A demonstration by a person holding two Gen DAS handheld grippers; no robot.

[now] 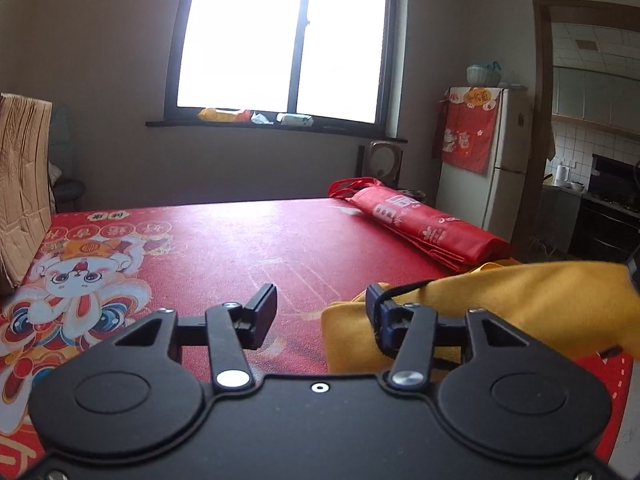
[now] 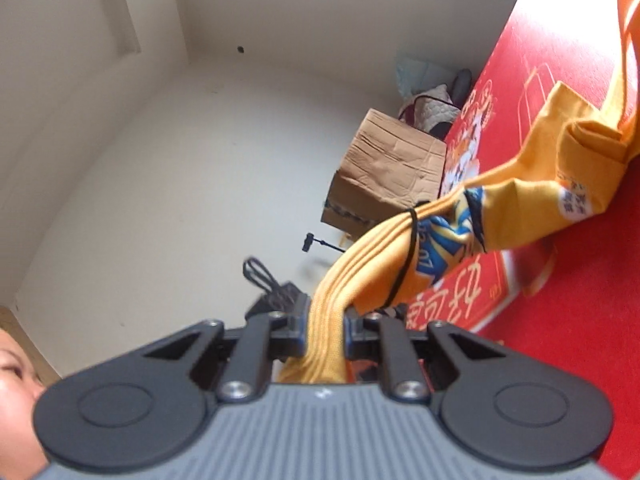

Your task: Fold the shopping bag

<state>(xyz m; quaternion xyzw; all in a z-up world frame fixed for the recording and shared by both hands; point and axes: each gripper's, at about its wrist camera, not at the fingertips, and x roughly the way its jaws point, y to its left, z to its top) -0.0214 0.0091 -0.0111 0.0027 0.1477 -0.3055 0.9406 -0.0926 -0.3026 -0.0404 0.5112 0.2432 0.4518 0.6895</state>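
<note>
A yellow shopping bag (image 1: 520, 300) lies bunched at the right of the red table mat (image 1: 248, 248). My left gripper (image 1: 322, 314) hovers low over the mat, open, its right finger (image 1: 378, 312) against the bag's edge and a thin black cord. Nothing sits between its fingers. In the right wrist view, my right gripper (image 2: 325, 332) is shut on a gathered, pleated end of the yellow bag (image 2: 520, 208), which hangs lifted and stretches down to the mat (image 2: 580, 320). A black elastic band (image 2: 412, 240) circles the bag near a blue printed logo.
A folded red bag (image 1: 420, 224) lies at the table's far right. A cardboard box (image 1: 20, 192) stands against the left edge. Beyond the table are a white fridge (image 1: 480, 160), a fan and a window. Part of a person shows at the right wrist view's lower left.
</note>
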